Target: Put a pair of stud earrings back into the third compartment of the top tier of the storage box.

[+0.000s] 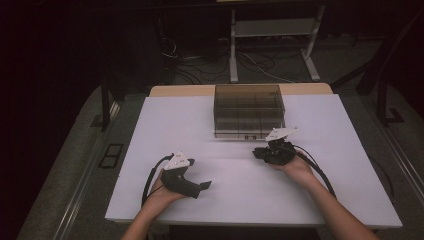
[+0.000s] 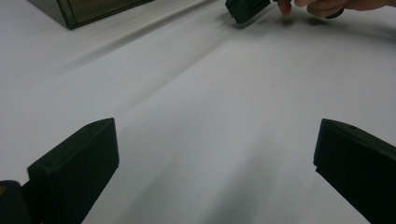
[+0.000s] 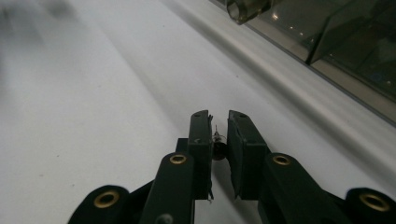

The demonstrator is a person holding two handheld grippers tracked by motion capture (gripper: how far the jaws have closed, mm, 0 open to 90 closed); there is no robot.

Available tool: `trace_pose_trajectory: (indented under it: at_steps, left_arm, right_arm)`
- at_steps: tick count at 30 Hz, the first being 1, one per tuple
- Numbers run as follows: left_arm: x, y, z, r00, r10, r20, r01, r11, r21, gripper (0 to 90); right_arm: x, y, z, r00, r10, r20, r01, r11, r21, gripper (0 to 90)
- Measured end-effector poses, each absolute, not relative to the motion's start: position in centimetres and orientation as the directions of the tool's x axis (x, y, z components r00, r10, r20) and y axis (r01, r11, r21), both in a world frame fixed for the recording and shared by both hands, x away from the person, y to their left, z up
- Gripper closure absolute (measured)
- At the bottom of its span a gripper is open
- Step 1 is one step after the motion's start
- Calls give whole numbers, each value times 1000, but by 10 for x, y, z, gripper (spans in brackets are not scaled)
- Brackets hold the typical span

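We see a matt white tabletop (image 1: 150,150), smooth like laminate. The compartment box (image 1: 248,110) looks like glossy, smoke-tinted clear plastic. Both tongs, left (image 2: 212,163) and right (image 3: 218,140), are matt black plastic with brass-coloured rivets.

- High view: dim, room beyond black; white table (image 1: 240,200) is the brightest area.
- Gripper views: soft shadows, far background blurred; faint glints on smoky plastic box (image 3: 336,42).

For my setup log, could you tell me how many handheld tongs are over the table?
2: the left tongs near the table's front edge, jaws wide apart; the right tongs just before the clear box, jaws nearly together.
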State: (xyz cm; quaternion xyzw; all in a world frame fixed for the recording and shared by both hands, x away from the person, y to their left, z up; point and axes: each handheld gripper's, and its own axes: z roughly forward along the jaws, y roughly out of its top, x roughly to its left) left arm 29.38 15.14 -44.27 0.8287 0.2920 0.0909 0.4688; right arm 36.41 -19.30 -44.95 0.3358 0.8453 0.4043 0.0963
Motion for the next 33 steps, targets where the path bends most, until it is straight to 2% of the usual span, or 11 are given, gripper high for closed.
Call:
trace_pose_trajectory:
  at_steps: [33]
  left_arm:
    - [295,151,-443,816,565,-122,399,-398,826,0]
  right_arm:
    - [344,-218,-419,-771,622,138,475,417,774,787]
